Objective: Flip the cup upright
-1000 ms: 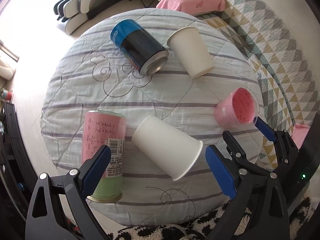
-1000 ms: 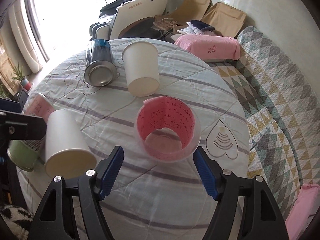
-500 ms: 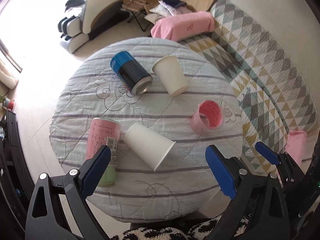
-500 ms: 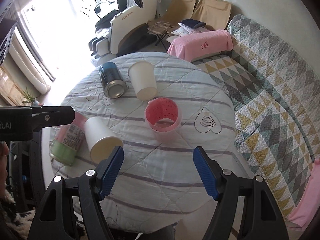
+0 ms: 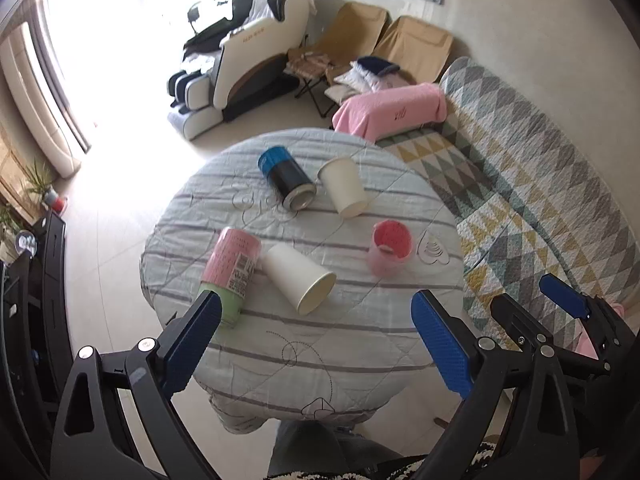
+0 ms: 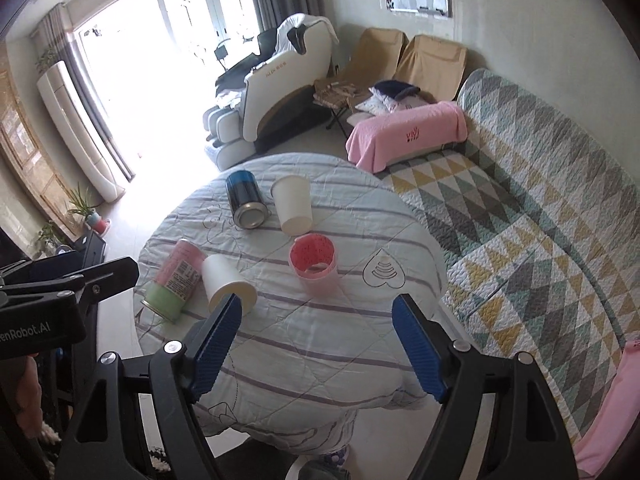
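Several cups lie on their sides on a round table (image 5: 320, 344) with a striped cloth. A white paper cup (image 5: 298, 278) lies at the front left, next to a pink and green can (image 5: 232, 272). A pink cup (image 5: 390, 246) lies to the right; it also shows in the right wrist view (image 6: 314, 262). A second white cup (image 5: 344, 192) and a blue and black can (image 5: 286, 178) lie further back. My left gripper (image 5: 316, 348) is open and empty, high above the table's near edge. My right gripper (image 6: 316, 354) is open and empty, also high above it.
A sofa (image 5: 520, 184) with a triangle-pattern quilt curves along the right of the table. A pink cushion (image 5: 392, 114), folding chairs and a massage chair (image 5: 244, 68) stand beyond it. A dark cabinet (image 5: 44, 280) stands at the left.
Both grippers have pulled up and back from the table, so the cups look much smaller. The cups have not moved. Both grippers stay open.
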Available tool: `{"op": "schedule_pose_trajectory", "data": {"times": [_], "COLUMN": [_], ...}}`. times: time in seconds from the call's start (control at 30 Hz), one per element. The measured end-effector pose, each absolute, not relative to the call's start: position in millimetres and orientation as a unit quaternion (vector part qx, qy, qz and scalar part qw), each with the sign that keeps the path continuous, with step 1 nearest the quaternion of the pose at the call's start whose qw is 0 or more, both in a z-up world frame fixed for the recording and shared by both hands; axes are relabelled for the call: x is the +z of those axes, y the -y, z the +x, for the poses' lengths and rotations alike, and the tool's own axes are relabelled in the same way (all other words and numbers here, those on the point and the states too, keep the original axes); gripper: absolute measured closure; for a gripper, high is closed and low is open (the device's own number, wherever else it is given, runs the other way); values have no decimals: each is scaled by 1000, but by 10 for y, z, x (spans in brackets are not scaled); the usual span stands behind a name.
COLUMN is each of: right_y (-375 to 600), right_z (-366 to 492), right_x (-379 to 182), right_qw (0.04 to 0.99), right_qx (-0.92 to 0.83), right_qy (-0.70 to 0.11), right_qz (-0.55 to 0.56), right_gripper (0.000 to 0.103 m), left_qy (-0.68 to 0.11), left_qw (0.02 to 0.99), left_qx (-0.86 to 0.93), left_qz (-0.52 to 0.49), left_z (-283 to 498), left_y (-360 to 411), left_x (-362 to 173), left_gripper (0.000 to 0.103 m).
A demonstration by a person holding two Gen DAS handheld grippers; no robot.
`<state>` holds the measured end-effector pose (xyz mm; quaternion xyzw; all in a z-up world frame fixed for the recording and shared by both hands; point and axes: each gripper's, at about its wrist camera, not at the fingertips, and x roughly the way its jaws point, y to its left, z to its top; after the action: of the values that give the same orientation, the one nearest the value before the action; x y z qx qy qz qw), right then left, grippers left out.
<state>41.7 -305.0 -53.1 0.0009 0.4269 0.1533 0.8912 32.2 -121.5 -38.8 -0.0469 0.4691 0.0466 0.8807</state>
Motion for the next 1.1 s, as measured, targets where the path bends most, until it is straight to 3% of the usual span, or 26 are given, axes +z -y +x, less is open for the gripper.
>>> {"op": "schedule_pose_trajectory", "data": {"times": [0.37,1.1], "right_y": [3089,2993], "right_z": [119,-58], "right_x": [-259,-265], "right_qw": [922,935], "right_qx": [124,110], "right_qy": [-366,-336], "right_qz": [14,8], "right_gripper": [24,24], "left_qy": [-386,-331], "left_qw": [922,943], "left_qx": [25,25], "left_qz": [-22,-6], "left_z": [71,-150], "left_y": [1209,1172], "left_x": [-104,-47], "left_gripper": [6,2]}}
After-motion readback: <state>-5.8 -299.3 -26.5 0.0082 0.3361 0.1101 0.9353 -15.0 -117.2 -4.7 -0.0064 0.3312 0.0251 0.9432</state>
